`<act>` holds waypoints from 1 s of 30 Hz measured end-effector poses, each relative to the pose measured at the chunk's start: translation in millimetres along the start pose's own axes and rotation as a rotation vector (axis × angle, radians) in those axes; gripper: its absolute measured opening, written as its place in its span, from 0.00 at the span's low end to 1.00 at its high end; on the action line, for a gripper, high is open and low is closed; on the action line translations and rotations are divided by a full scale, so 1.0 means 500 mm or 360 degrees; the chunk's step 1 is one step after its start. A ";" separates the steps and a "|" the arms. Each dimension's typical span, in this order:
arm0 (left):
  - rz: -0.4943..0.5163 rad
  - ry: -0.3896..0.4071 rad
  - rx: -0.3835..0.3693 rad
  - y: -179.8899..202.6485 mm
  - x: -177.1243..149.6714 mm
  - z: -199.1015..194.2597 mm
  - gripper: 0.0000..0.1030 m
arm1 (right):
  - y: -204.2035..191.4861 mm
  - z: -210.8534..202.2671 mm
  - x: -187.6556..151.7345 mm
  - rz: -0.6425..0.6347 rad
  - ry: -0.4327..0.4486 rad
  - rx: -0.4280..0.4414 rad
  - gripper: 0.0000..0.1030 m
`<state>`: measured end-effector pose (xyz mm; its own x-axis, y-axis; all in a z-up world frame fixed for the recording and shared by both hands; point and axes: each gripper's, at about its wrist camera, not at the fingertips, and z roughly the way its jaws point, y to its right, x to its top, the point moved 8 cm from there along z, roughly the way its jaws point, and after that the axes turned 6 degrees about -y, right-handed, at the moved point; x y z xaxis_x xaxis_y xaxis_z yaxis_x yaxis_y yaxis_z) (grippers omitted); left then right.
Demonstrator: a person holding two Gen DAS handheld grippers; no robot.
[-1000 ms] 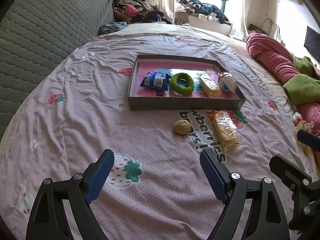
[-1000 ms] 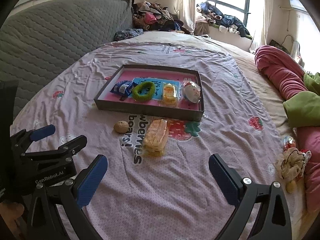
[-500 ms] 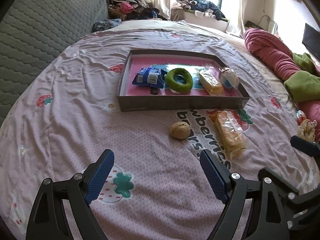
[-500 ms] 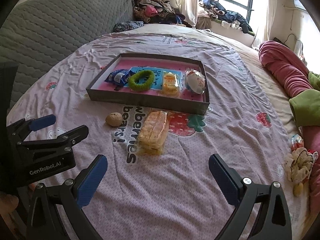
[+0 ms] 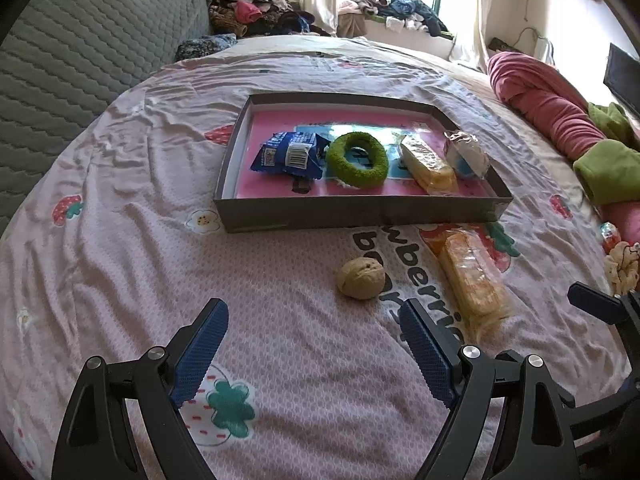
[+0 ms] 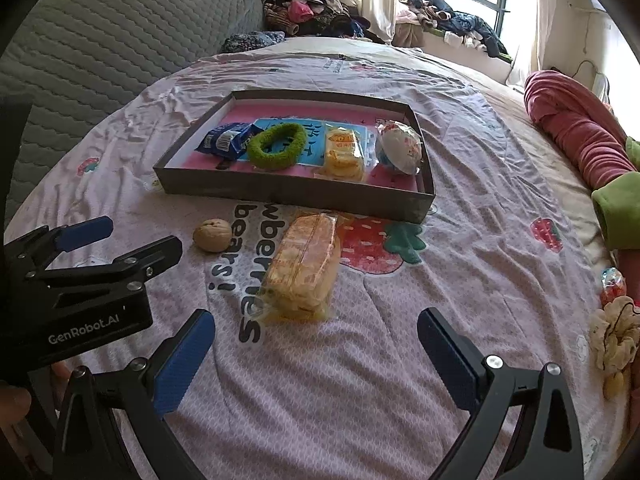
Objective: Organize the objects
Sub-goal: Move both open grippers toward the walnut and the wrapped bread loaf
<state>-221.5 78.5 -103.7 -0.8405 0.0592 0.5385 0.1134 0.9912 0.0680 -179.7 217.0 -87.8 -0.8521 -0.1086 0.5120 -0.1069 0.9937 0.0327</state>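
Note:
A shallow grey box (image 5: pixel 360 212) (image 6: pixel 288 194) with a pink floor lies on the bed. It holds a blue snack packet (image 5: pixel 290 156), a green ring (image 5: pixel 357 160), a yellow wrapped cake (image 5: pixel 428 164) and a white wrapped round snack (image 5: pixel 468 154). In front of the box lie a walnut (image 5: pixel 361 278) (image 6: pixel 212 235) and a clear packet of biscuits (image 5: pixel 472 280) (image 6: pixel 306 268). My left gripper (image 5: pixel 314 334) hovers open just short of the walnut. My right gripper (image 6: pixel 316 344) is open just short of the biscuit packet. Nothing is between either pair of fingers.
A pink strawberry-print sheet (image 5: pixel 120 240) covers the bed. A grey quilted headboard (image 5: pixel 60 60) stands at the left. Pink and green bedding (image 5: pixel 560 112) is piled at the right, with a cream scrunchie (image 6: pixel 612 336) near it. Clothes (image 5: pixel 260 12) lie heaped at the far end.
Both grippers have moved forward and down toward the bed, so the box, the walnut and the biscuit packet look nearer. Both stay open.

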 end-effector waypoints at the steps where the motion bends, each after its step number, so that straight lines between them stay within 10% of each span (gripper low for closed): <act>1: 0.0002 0.0000 -0.0005 0.000 0.001 0.004 0.86 | 0.002 0.003 0.001 0.0001 0.0000 0.0000 0.99; 30: 0.0035 -0.0039 -0.0046 0.022 0.036 0.084 0.86 | 0.006 0.085 0.027 -0.0027 -0.0067 -0.0024 0.99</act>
<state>-257.6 95.5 -128.4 -0.8504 0.0843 0.5194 0.1469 0.9859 0.0804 -213.3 217.2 -117.2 -0.8710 -0.1264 0.4747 -0.1144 0.9920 0.0543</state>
